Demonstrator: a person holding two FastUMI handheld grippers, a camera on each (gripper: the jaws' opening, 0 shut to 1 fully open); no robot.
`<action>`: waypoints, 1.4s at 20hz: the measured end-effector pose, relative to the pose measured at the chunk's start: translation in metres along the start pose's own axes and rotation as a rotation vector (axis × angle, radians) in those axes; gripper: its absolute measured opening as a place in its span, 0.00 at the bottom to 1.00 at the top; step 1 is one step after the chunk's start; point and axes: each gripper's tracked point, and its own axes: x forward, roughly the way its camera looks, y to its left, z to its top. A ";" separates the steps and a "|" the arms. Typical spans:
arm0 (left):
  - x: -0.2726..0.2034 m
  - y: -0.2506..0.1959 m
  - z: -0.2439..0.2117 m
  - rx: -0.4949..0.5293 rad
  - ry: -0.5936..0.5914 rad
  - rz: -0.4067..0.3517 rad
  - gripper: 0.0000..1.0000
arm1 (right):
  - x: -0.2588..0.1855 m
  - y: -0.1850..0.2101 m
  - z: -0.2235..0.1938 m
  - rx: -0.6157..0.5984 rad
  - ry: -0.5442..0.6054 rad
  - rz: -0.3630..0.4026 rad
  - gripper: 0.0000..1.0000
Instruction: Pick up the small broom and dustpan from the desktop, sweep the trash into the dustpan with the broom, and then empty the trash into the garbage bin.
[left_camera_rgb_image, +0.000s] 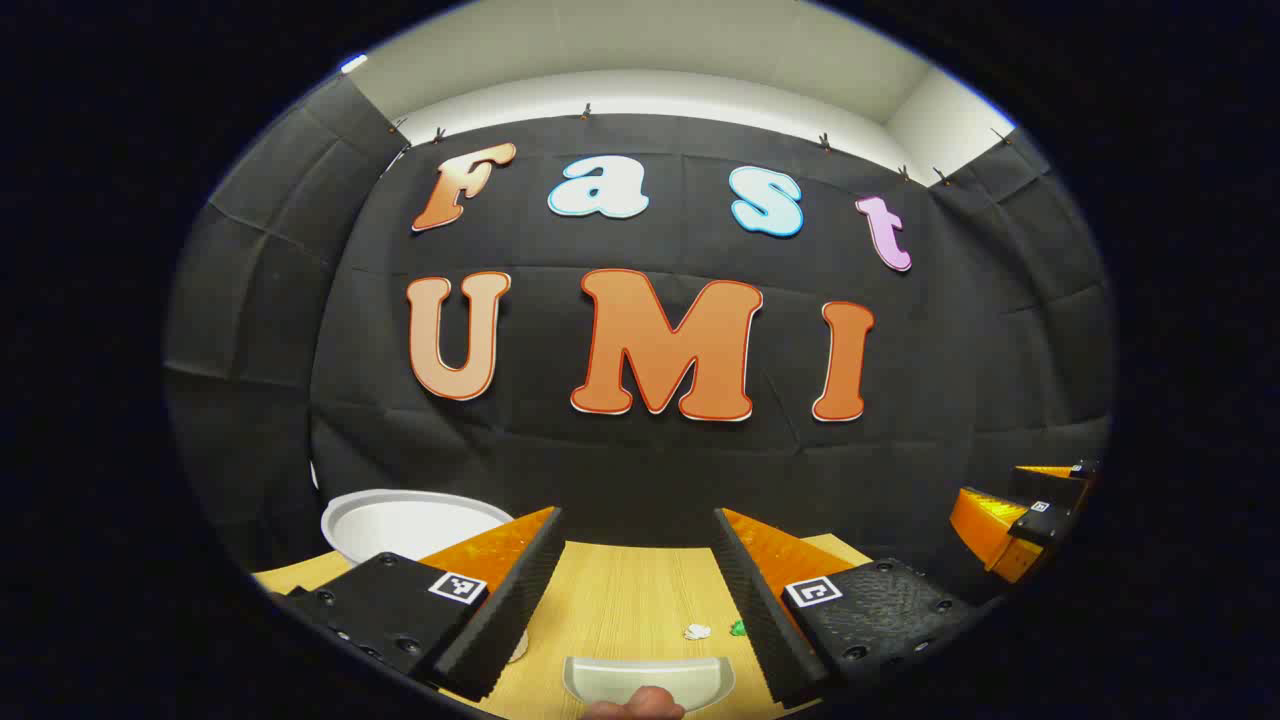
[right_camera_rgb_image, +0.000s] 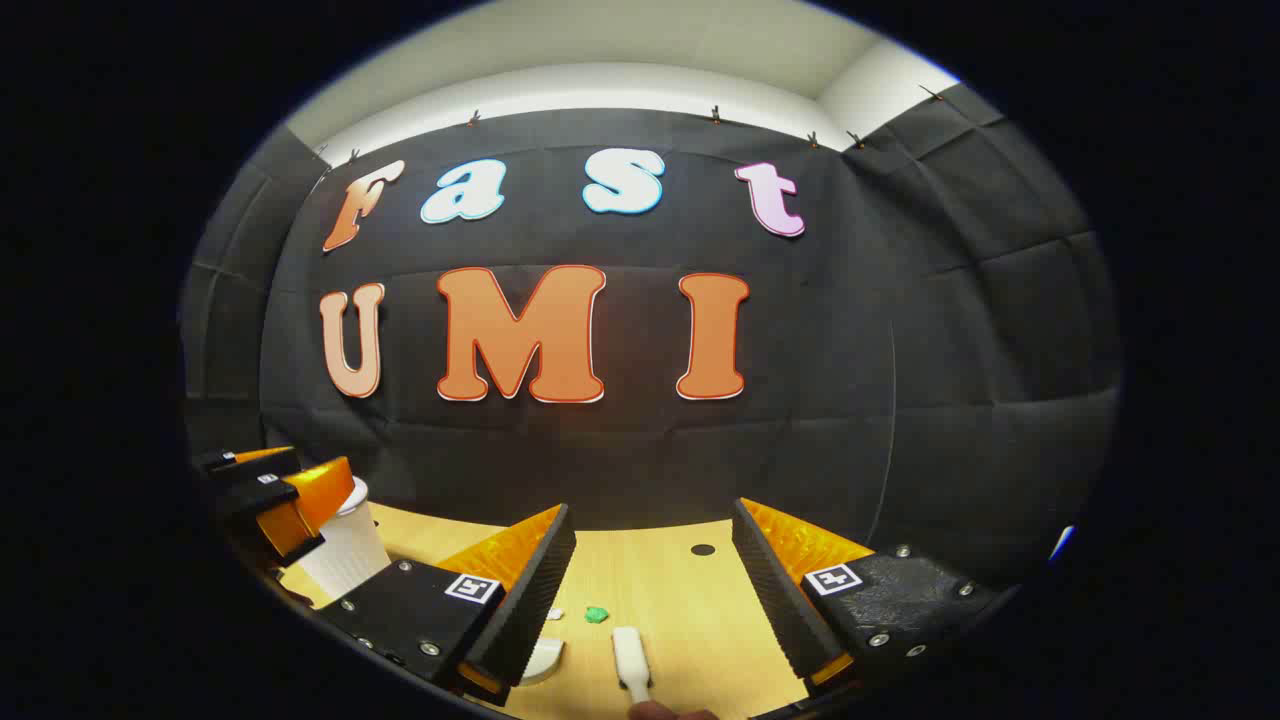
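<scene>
Left tool (left_camera_rgb_image: 637, 560): fingers spread wide, nothing between them, raised above the tabletop (left_camera_rgb_image: 620, 600). Right tool (right_camera_rgb_image: 650, 560): likewise spread and empty, also above the tabletop.

Landmark taken: the white dustpan (left_camera_rgb_image: 645, 678). In the left gripper view it lies on the tabletop directly below the gap between the left tool's fingers, at the near edge. One fingertip (left_camera_rgb_image: 635, 707) of a person shows just in front of it.

Trash count: two scraps, one white (left_camera_rgb_image: 697, 631) and one green (left_camera_rgb_image: 738, 628), side by side, just beyond the dustpan and to its right.

One white bin (left_camera_rgb_image: 410, 522) stands beyond the dustpan to the left, at the far edge of the tabletop.

One small white broom (right_camera_rgb_image: 631, 660) lies on the tabletop in the right gripper view, to the right of the dustpan, between the right tool's fingers and untouched.
</scene>
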 end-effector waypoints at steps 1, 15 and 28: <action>-0.001 0.000 0.002 0.004 0.001 0.012 0.93 | -0.002 0.001 -0.001 -0.011 0.007 0.015 0.95; -0.015 -0.005 0.029 0.034 -0.053 0.116 0.90 | 0.001 0.002 -0.015 -0.025 0.062 0.161 0.95; -0.022 -0.028 0.034 0.089 -0.084 0.082 0.90 | 0.008 -0.023 0.017 0.022 -0.013 0.109 0.95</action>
